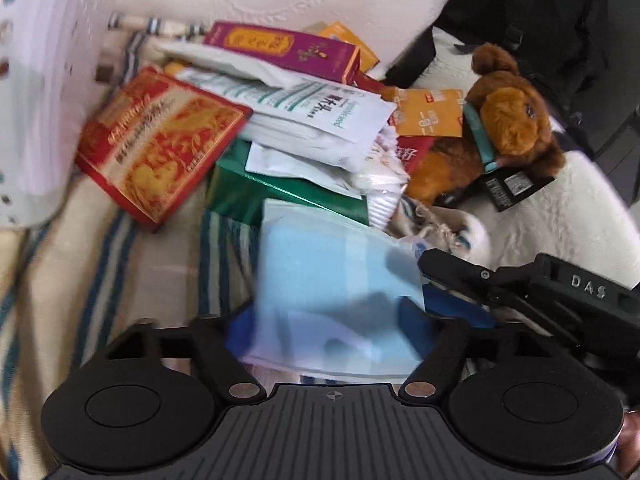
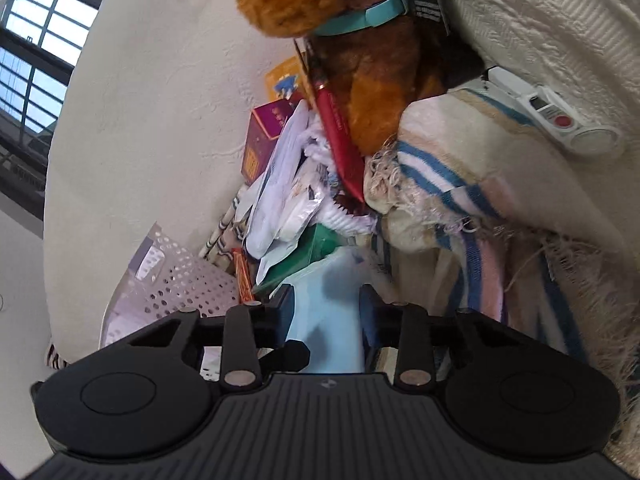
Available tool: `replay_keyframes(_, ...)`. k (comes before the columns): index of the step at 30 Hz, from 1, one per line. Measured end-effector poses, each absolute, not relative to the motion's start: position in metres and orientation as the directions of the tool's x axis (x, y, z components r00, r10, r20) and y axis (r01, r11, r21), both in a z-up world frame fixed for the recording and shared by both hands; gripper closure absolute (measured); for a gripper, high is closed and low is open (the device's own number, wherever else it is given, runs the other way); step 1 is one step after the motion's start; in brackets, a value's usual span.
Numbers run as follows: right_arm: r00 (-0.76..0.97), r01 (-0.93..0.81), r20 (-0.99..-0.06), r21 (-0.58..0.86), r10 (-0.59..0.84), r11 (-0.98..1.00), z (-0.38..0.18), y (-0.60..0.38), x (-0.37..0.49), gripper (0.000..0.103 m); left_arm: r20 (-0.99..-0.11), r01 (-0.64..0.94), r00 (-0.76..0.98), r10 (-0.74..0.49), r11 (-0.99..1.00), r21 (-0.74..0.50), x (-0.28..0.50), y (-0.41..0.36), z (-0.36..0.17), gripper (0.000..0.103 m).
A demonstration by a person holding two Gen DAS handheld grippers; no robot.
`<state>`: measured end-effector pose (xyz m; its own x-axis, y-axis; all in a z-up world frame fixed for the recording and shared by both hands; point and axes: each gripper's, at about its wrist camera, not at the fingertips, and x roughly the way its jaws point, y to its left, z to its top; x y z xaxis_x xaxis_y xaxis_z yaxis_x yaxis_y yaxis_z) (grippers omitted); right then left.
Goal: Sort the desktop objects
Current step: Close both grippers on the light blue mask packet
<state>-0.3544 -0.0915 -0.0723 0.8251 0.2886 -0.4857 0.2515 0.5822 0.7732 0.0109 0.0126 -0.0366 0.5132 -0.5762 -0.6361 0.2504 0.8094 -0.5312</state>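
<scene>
Between the pile and striped blanket point(image 1: 120, 272), both hand-held grippers, left point(image 1: 332, 320) and right point(image 2: 326, 312), pinch 1 light-blue pack point(image 1: 332, 272); basket point(image 1: 36, 80) crowds left edge.

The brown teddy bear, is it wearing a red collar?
No, the brown plush teddy bear wears a teal collar around its neck, not a red one.
</scene>
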Motion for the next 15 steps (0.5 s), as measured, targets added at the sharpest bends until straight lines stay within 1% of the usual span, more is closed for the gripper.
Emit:
replay_keyframes(1, 0.826, 0.251, -0.487, 0.768, 0.283, 0.59, -0.071, -0.092, -0.355, 0.062, -0.629, 0.236, 0.514, -0.583, 0.801, -0.549, 0.012, 0.017, -0.038, 0.033)
replay_keyframes(2, 0.826, 0.253, -0.492, 0.761, 0.276, 0.598, -0.07, -0.092, -0.355, 0.061, -0.628, 0.219, 0.511, -0.587, 0.795, -0.565, 0.015, 0.021, -0.041, 0.044)
replay_keyframes(3, 0.828, 0.257, -0.494, 0.754, 0.265, 0.604, -0.069, -0.093, -0.356, 0.061, -0.624, 0.193, 0.51, -0.592, 0.786, -0.587, 0.017, 0.026, -0.043, 0.05)
replay_keyframes(4, 0.833, 0.255, -0.492, 0.746, 0.251, 0.615, -0.066, -0.093, -0.357, 0.058, -0.616, 0.173, 0.504, -0.606, 0.769, -0.615, 0.02, 0.031, -0.046, 0.053)
replay_keyframes(5, 0.837, 0.258, -0.495, 0.733, 0.233, 0.629, -0.064, -0.093, -0.359, 0.052, -0.61, 0.154, 0.497, -0.617, 0.754, -0.638, 0.023, 0.035, -0.048, 0.063)
replay_keyframes(6, 0.838, 0.268, -0.504, 0.713, 0.208, 0.648, -0.061, -0.093, -0.36, 0.046, -0.606, 0.143, 0.492, -0.625, 0.744, -0.652, 0.024, 0.038, -0.049, 0.07)
replay_keyframes(7, 0.841, 0.27, -0.507, 0.696, 0.189, 0.666, -0.058, -0.093, -0.361, 0.04, -0.604, 0.139, 0.489, -0.629, 0.74, -0.658, 0.025, 0.04, -0.049, 0.071)
replay_keyframes(8, 0.843, 0.271, -0.509, 0.68, 0.173, 0.681, -0.057, -0.093, -0.362, 0.039, -0.605, 0.14, 0.488, -0.629, 0.741, -0.657, 0.025, 0.039, -0.049, 0.071)
replay_keyframes(9, 0.835, 0.279, -0.523, 0.67, 0.171, 0.688, -0.057, -0.094, -0.36, 0.039, -0.611, 0.142, 0.488, -0.624, 0.747, -0.649, 0.025, 0.038, -0.049, 0.057)
replay_keyframes(10, 0.816, 0.289, -0.546, 0.67, 0.19, 0.684, -0.06, -0.096, -0.355, 0.039, -0.61, 0.149, 0.484, -0.627, 0.746, -0.649, 0.025, 0.036, -0.049, 0.054)
replay_keyframes(11, 0.793, 0.302, -0.569, 0.675, 0.215, 0.673, -0.065, -0.098, -0.348, 0.042, -0.607, 0.152, 0.482, -0.631, 0.743, -0.652, 0.025, 0.034, -0.049, 0.04)
replay_keyframes(12, 0.778, 0.31, -0.585, 0.675, 0.229, 0.67, -0.07, -0.1, -0.34, 0.044, -0.595, 0.17, 0.479, -0.645, 0.733, -0.658, 0.026, 0.032, -0.05, 0.031)
replay_keyframes(13, 0.771, 0.309, -0.591, 0.673, 0.237, 0.672, -0.073, -0.1, -0.334, 0.046, -0.587, 0.183, 0.486, -0.648, 0.732, -0.656, 0.024, 0.029, -0.049, 0.028)
replay_keyframes(14, 0.772, 0.303, -0.585, 0.683, 0.249, 0.665, -0.073, -0.1, -0.33, 0.045, -0.59, 0.191, 0.495, -0.639, 0.742, -0.643, 0.022, 0.025, -0.049, 0.027)
replay_keyframes(15, 0.772, 0.303, -0.582, 0.689, 0.254, 0.658, -0.072, -0.098, -0.328, 0.045, -0.597, 0.207, 0.506, -0.622, 0.76, -0.616, 0.019, 0.02, -0.047, 0.029)
